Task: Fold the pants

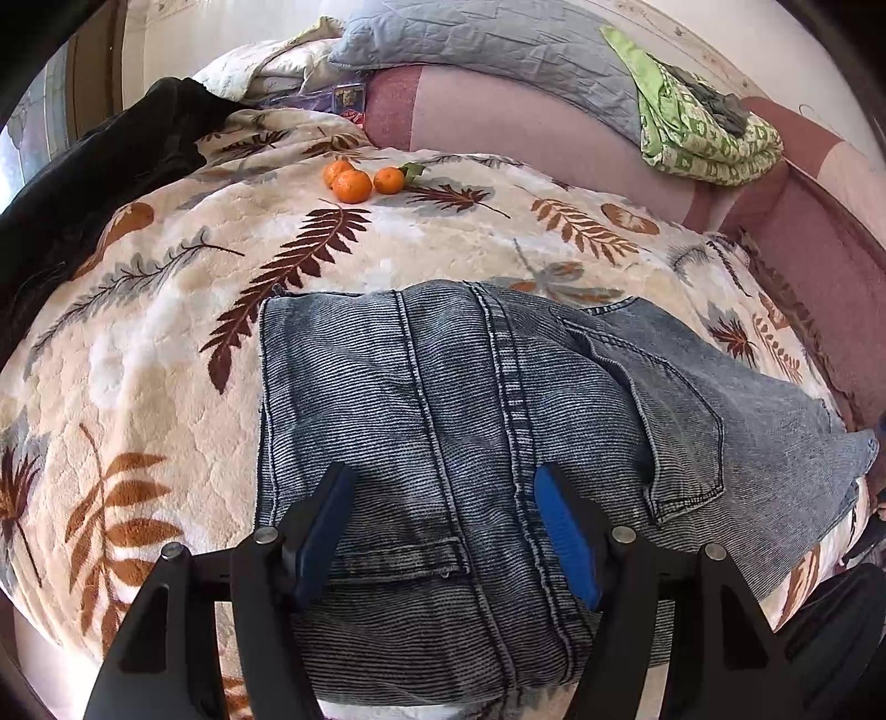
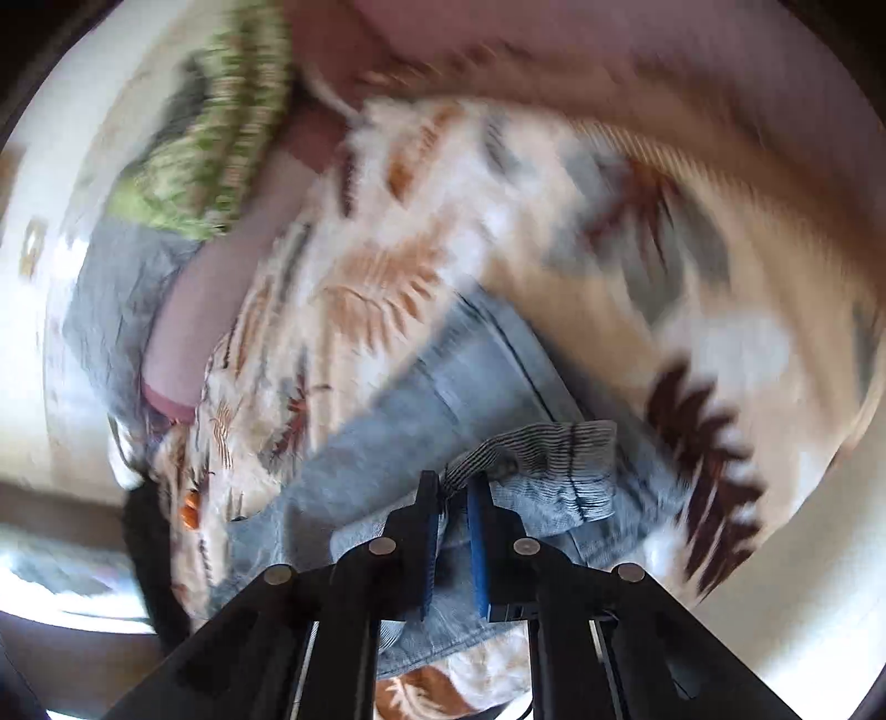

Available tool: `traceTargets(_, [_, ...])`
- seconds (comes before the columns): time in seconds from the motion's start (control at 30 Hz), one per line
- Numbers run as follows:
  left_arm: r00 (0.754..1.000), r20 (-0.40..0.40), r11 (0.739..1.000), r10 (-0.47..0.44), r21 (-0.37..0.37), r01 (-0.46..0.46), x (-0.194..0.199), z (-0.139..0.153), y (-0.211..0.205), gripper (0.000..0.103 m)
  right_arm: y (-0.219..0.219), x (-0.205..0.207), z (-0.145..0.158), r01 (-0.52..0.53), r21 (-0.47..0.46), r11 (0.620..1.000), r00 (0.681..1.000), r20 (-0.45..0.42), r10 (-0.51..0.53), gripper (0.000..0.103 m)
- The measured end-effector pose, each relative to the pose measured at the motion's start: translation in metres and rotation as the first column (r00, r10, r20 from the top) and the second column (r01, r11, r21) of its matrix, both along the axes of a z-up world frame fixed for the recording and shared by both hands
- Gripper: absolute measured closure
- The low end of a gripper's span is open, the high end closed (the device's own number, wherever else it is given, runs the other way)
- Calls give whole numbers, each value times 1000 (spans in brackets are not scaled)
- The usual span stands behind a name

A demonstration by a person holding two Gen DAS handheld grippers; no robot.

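- Faded blue striped-denim pants point(image 1: 476, 421): lie partly folded on the bed, seams running toward the camera in the left wrist view, a back pocket showing on the right-hand portion; a lighter layer of the same denim extends to the right edge of the bed.
- Left gripper point(image 1: 443, 493): black frame with blue-padded fingers point(image 1: 565, 531), spread wide apart above the denim near a seam; nothing lies clamped between them, and whether the tips touch the cloth cannot be told.
- Right gripper point(image 2: 449, 487): fingers drawn narrow, pinching a bunched, striped fold of the pants point(image 2: 531, 443), which rises from the fingertips; the rest of this view is heavily motion-blurred.
- Cream plush blanket printed with brown and grey leaves point(image 1: 166, 343): covers the bed and lies directly under the pants.
- Three orange tangerines point(image 1: 360, 180): rest together on the blanket, well apart from the pants, on the far side.
- Black garment point(image 1: 99, 166): heaped at the far left edge of the blanket.
- Grey quilted pillow point(image 1: 487, 44): lies along the pink padded headboard point(image 1: 498, 122), beyond the tangerines.
- Green patterned cloth point(image 1: 703, 133): bundled on the headboard at the far right.
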State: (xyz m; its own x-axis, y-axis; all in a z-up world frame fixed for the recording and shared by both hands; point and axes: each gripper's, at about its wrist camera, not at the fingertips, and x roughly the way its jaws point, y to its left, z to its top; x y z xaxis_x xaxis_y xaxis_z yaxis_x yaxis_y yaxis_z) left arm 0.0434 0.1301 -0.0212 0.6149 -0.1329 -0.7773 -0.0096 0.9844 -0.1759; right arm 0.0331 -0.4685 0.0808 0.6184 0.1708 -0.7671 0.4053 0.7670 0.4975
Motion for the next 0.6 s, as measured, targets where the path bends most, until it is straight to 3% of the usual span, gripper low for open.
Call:
traceTargets(0.1, [1000,0,1000,0,13,0,0,0,-2,34,5,-13,36,-19,-101,995,996,89,28,92])
traceTargets(0.17, [1000,0,1000,4,13,-4,-1,0,-2,33,-6,-29,20,-14,-67,998,994,104,21,92])
traceTargets(0.2, [1000,1,1000,5,15,-5,-1,0,-2,33,-17,-38,1,10,-35,999,997,71,-7,91])
traceTargets(0.23, [1000,2,1000,5,19,-5,-1,0,-3,33,-30,-45,-27,29,63,998,1000,4,-29,85])
traceTargets(0.27, [1000,2,1000,6,25,-6,-1,0,-3,33,-43,-53,-53,71,215,974,997,-53,-61,65])
traceTargets(0.33, [1000,2,999,8,39,-8,0,-1,-5,32,-55,-68,-72,125,411,903,992,-45,-117,49])
traceTargets(0.37, [1000,3,999,8,47,-8,0,-1,-6,31,-54,-71,-72,126,467,875,991,-31,-126,46])
traceTargets(0.4, [1000,2,999,11,52,-11,0,-1,-6,31,-51,-72,-71,121,509,852,992,-23,-127,40])
traceTargets(0.43, [1000,1,999,17,50,-17,1,-1,-6,30,-46,-72,-70,114,553,826,992,-20,-124,27])
traceTargets(0.5, [1000,0,999,26,47,-26,1,-1,-6,30,-33,-68,-69,121,580,806,991,-23,-133,24])
traceTargets(0.6, [1000,5,998,26,61,-26,1,-1,-8,29,-29,-46,-81,186,545,817,982,-84,-167,24])
